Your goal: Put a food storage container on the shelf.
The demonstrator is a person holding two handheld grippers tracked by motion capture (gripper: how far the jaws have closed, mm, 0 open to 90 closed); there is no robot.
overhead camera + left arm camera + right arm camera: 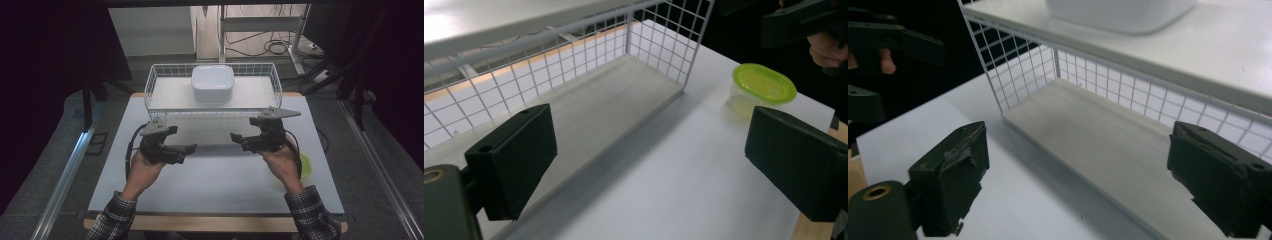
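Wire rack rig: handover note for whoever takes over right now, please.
Left gripper: jaws open, nothing between them, over the table in front of the wire rack.
Right gripper: jaws open, nothing between them, facing the left one.
White lidded box: on the rack's upper shelf, apart from both grippers.
Green-lidded container: on the table by the person's right hand, untouched.
Done: box sits on the shelf, both grippers free.
Left: judging by the layout, perhaps the green-lidded container next.
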